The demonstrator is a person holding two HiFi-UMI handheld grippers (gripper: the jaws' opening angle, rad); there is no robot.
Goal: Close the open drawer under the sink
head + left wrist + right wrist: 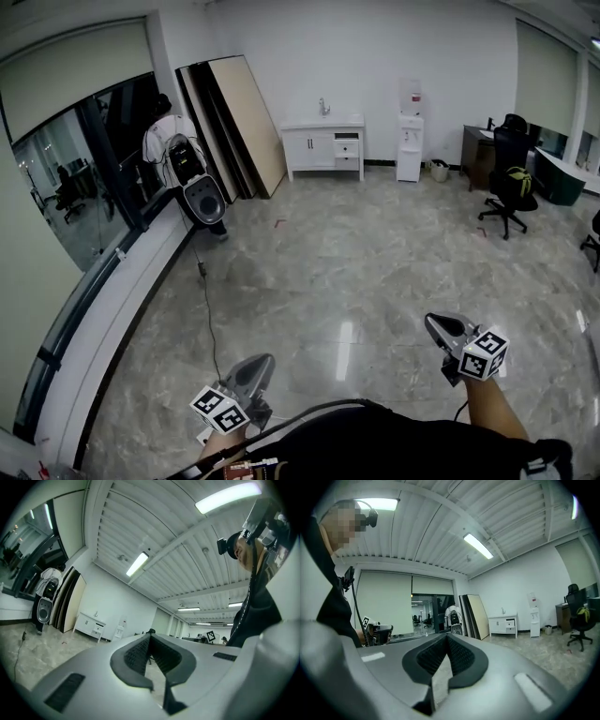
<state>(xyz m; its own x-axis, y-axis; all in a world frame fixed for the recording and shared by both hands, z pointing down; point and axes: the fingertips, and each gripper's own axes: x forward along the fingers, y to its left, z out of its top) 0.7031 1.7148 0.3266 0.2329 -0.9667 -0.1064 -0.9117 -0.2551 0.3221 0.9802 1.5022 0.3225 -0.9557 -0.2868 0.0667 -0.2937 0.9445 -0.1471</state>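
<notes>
While the drawer [346, 147] gapes, left hand-held gripper [262, 363] and right hand-held gripper [434, 323] sit closed.

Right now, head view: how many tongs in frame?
2: left tongs at bottom left, right tongs at bottom right, both shut and empty. None hidden.

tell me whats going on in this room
A person stands on a glossy grey stone floor with a grey two-jaw gripper in each hand. The left gripper and the right gripper are both shut with nothing between their jaws, held low in front of the body. The white sink cabinet stands against the far wall, well across the room, and its small white drawer on the right sticks out open. Neither gripper is anywhere near it.
</notes>
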